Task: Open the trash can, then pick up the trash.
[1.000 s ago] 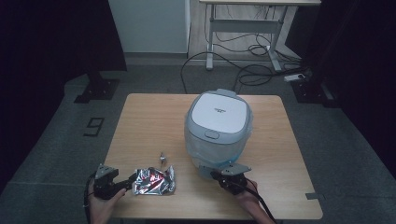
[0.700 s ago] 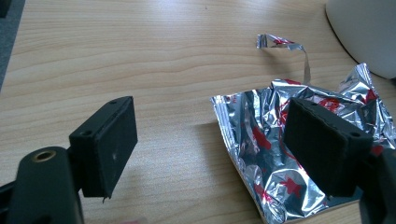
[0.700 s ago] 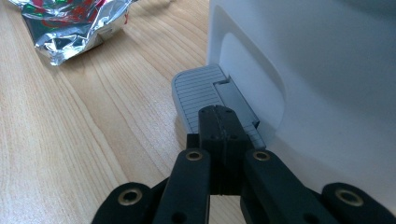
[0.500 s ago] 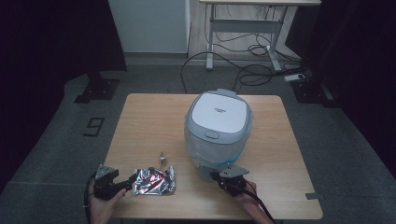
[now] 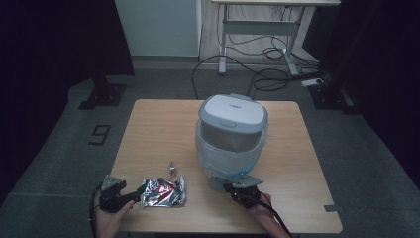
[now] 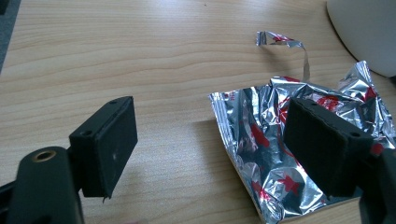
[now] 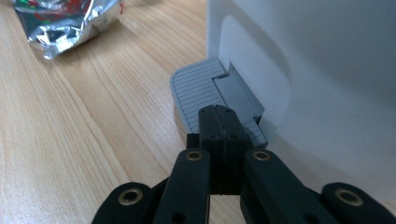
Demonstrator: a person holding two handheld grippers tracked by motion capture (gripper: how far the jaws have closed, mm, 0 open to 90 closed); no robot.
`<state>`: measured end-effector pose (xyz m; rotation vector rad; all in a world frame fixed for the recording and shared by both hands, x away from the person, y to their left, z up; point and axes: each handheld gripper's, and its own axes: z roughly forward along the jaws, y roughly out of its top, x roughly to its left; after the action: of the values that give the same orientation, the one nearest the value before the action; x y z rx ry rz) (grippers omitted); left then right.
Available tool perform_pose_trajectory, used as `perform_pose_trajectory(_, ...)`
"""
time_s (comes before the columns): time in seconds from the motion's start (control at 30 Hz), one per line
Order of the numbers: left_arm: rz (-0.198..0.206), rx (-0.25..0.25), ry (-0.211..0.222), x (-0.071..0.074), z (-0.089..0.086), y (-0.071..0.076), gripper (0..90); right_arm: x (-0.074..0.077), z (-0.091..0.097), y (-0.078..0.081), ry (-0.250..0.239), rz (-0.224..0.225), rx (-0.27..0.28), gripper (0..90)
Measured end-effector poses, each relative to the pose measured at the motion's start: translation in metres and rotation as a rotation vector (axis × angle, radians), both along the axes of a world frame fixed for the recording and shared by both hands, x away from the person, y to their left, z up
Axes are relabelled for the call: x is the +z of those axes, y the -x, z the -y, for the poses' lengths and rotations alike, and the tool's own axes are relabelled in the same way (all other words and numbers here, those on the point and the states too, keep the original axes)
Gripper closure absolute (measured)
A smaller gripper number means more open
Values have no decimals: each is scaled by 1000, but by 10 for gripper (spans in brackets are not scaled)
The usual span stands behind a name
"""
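Note:
A crumpled silver and red foil wrapper (image 5: 162,192) (image 6: 261,140) lies near the table's front edge. My left gripper (image 5: 136,195) (image 6: 212,144) is open beside it. Its right pad (image 6: 322,144) hangs over the foil and its left pad (image 6: 105,144) over bare wood, neither pressing on it. A torn foil strip (image 5: 172,168) (image 6: 282,41) lies just beyond. The white pedal bin (image 5: 232,131) (image 7: 317,70) stands mid-table with a clear bag liner. My right gripper (image 5: 229,187) (image 7: 223,119) is shut with nothing between its jaws, its tip over the bin's grey pedal (image 7: 198,91).
The wooden table (image 5: 158,129) has bare wood to the left of and behind the bin. On the floor beyond are cables (image 5: 257,74), a desk frame (image 5: 257,29) and a floor marking (image 5: 100,134). Both of the person's hands come in at the front edge.

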<state>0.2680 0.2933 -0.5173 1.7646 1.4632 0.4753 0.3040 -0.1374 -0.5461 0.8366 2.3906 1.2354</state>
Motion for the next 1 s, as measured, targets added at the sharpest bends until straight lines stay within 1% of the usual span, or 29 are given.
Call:
perform_pose_trajectory(0.2,-1,1,1,0,0,0,182,-2,0,-1,-1,-13,-1,900)
perform_pose_trajectory(0.43,-2,1,2,-1,-1,-1,182,-2,0,-1,1,-7,-1,900)
perform_pose_trajectory(0.87,-4,-2,0,-1,0,0,182,-3,1,-1,-7,-7,-6,900)
perform_pose_trajectory(1.0,1,0,4,0,0,0,181,-3,0,-1,-4,-4,-5,900)
